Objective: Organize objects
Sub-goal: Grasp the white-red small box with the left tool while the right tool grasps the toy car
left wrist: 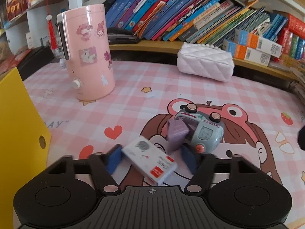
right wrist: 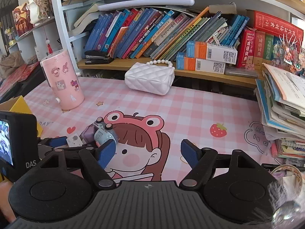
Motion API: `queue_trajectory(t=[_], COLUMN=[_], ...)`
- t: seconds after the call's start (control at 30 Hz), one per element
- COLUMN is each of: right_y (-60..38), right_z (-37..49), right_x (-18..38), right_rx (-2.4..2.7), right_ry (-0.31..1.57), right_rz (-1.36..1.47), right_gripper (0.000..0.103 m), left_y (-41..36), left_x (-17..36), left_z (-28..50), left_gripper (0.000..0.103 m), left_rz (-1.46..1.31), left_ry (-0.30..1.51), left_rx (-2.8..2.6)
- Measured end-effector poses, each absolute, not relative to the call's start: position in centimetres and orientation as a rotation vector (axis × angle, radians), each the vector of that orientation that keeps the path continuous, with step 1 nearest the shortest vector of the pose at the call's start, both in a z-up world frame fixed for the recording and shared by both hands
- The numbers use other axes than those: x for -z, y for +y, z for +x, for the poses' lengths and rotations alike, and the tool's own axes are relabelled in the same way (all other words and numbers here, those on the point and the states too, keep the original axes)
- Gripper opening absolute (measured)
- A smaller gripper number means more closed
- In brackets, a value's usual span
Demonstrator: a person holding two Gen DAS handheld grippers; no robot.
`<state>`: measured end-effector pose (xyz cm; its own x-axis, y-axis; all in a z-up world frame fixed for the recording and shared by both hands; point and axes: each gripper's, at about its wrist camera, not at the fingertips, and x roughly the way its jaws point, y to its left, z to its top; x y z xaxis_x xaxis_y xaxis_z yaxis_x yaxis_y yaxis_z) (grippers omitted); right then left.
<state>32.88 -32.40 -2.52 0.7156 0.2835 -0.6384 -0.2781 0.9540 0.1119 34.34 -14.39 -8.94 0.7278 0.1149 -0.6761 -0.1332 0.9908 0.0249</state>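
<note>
- The left gripper (left wrist: 151,157) pointed down at a pink checked mat (left wrist: 133,103), its blue pads (left wrist: 114,159) on either side of a small white box (left wrist: 150,161).
- The box lay askew between the pads, one corner at the left pad; the right pad stood clear of it, so the jaws were not yet clenched on it.
- Just beyond the box stood a small lilac piece (left wrist: 176,135), leaning against a grey-blue toy car (left wrist: 202,131).
- The car lay on its side with its wheels up, on the mat's printed cartoon girl.
- A pink cylinder (left wrist: 88,51) with stickers stood upright at the far left of the mat, and a yellow box (left wrist: 19,122) stood at the near left edge.
- A white quilted purse (left wrist: 205,63) rested at the back of the mat, before a low shelf of leaning books (left wrist: 171,15).
- The right gripper (right wrist: 148,153) hovered over the mat with jaws released and nothing between its pads (right wrist: 190,153).
- From the right wrist view, the left gripper sat just left of the right one, with the box, lilac piece and car clustered at its tips.
- A messy stack of papers (right wrist: 282,103) stood at the right edge.
</note>
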Motion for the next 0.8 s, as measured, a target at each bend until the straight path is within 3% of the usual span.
queue_trajectory(t=[0.1,0.4,0.8], right_y=[-32.1,-29.0,-21.3], right_z=[33.0,34.5,37.9], right_x=[2.6,3.8,7.6], right_rx=[-0.314,-0.42,-0.65], right_ry=[0.706,0.691,0.716], right_rz=[0.007,-0.037,-0.347], right_gripper=[0.074,0.074,0.075], left_y=[-14.2,-14.2,-14.5], left_x=[8.5,7.5,7.4], left_z=[33.7,27.6,24.7], left_gripper=[0.029,0.028,0.028], left_rz=[-0.031,-0.043,-0.047], left_ry=[0.759,0.808,0.827], left_rx=[-0.13,-0.122,-0.112])
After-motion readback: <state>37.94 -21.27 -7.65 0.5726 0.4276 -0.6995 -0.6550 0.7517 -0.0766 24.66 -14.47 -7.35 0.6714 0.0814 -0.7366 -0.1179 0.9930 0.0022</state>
